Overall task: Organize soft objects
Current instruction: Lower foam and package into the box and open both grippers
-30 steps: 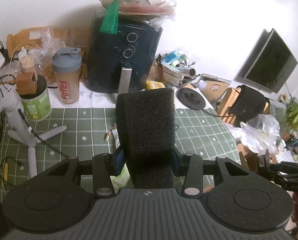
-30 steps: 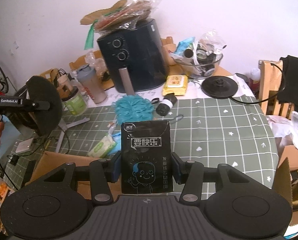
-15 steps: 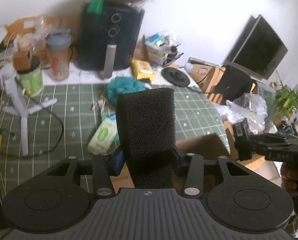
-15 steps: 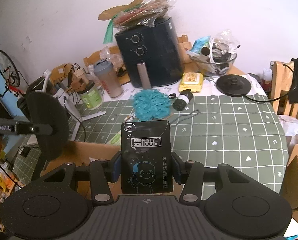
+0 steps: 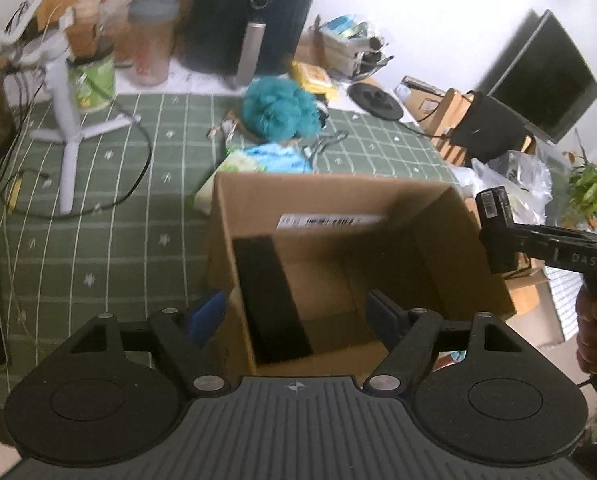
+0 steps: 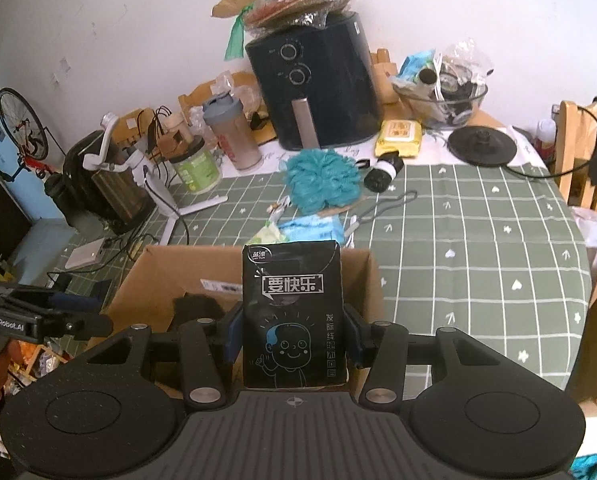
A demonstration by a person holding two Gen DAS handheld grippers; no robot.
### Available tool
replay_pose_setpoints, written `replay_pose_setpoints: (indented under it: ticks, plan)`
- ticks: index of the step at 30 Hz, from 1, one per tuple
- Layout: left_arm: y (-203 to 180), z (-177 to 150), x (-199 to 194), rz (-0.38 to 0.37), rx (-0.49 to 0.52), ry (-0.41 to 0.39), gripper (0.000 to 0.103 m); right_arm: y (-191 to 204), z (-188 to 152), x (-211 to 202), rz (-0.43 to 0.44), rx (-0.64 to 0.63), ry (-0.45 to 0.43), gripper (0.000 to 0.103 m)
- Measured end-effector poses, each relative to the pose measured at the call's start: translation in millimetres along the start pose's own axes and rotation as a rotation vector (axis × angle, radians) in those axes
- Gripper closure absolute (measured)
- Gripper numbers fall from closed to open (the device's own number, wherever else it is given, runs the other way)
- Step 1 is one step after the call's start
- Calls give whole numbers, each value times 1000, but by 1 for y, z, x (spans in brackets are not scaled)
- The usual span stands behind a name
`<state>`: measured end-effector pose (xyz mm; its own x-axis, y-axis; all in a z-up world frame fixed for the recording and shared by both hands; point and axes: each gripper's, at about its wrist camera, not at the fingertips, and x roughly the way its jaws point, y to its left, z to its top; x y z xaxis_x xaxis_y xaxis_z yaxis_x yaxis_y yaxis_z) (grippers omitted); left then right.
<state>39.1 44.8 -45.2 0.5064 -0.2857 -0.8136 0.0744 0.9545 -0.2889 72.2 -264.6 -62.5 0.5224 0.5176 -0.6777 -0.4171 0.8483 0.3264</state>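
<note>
Dropping black foam block (image 5: pixel 272 300) into cardboard box (image 5: pixel 450 216) at near edge of table (image 5: pixel 98 248); left gripper (image 5: pixel 298 316) jaws just opened, now spread wide, foam loose between and below them, against box's left wall, touched by neither pad. Left gripper best lifted straight up, clear of rim. Right gripper (image 6: pixel 292 340) pinching black tissue pack (image 6: pixel 292 312), held above box's near rim; release advised only once centred over opening.

Table: green checked cloth (image 6: pixel 478 216).
On it: cardboard box (image 5: pixel 450 240), teal pompom (image 6: pixel 322 180), air fryer (image 6: pixel 318 80), shaker bottle (image 6: pixel 234 136), white tripod (image 5: pixel 68 120), wipes pack (image 6: pixel 398 136).
</note>
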Motion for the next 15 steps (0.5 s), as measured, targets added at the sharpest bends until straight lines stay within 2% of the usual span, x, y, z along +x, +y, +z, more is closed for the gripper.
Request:
replay_pose_setpoints:
  ticks: [12, 14, 15]
  plan:
    - [22, -10, -13, 42, -94, -21, 26, 18, 12, 2, 19, 11, 2, 49]
    - [26, -10, -13, 46, -111, -19, 26, 21, 15, 7, 3, 10, 34, 29]
    - [27, -11, -13, 48, -116, -18, 26, 23, 14, 10, -10, 7, 38, 8]
